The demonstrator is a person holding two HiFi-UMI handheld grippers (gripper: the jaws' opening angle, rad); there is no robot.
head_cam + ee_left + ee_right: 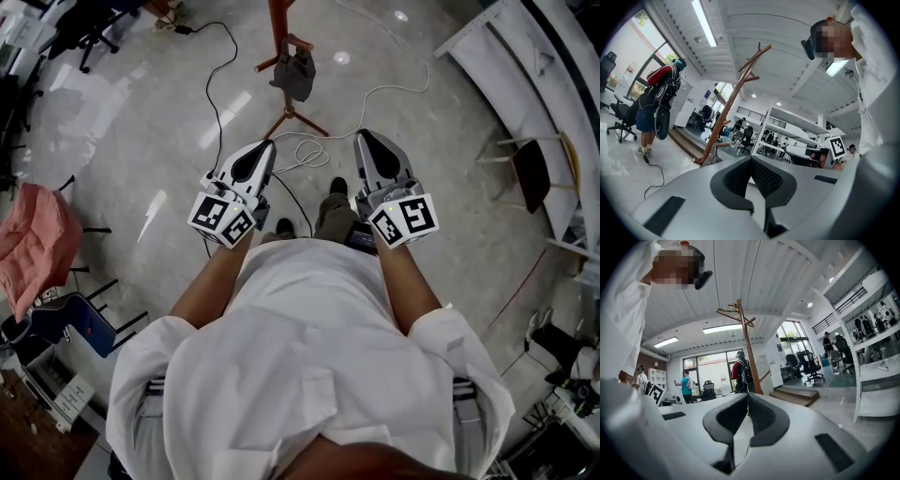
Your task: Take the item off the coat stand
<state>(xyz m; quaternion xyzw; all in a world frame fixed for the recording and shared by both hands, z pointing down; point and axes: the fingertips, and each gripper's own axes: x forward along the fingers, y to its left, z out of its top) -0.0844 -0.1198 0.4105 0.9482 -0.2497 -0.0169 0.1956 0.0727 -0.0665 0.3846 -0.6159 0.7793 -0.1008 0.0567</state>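
In the head view the coat stand (279, 28), a red-brown wooden pole on splayed legs, rises from the floor ahead of me. A grey bag (296, 75) hangs on it, low on the pole. Both grippers are held side by side in front of my body, short of the stand and pointing toward it. My left gripper (269, 144) is shut and holds nothing, and so is my right gripper (362, 135). The left gripper view has the stand (736, 93) leaning up beyond its shut jaws (751, 159). The right gripper view shows the pole (746, 352) straight above its shut jaws (748, 394).
Cables (220, 84) trail over the shiny floor round the stand's legs. A chair draped in pink cloth (33, 244) and a blue chair (70, 323) stand at the left. White shelving (525, 84) and a dark chair (530, 173) are at the right. People stand far off.
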